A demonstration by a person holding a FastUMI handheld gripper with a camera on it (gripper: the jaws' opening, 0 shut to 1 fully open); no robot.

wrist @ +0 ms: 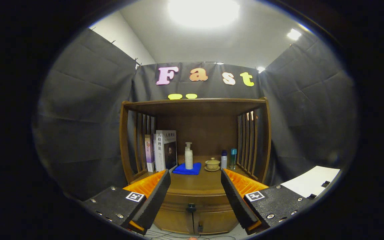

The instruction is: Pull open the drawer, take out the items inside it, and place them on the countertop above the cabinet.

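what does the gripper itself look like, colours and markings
The gripper has two wedge-shaped fingers: black textured pads on the inner faces, ribbed orange plastic behind them. Each sits on a black block with silver screws and a small square black-and-white marker on top. No cables are visible.

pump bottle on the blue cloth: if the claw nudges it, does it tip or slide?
Probably tips. The white pump bottle is tall and narrow, with its pump head adding height. It stands on a folded blue cloth, a soft base that likely grips rather than lets it slide. The plastic looks smooth, so possibly slippery. The claw is open, well short of it.
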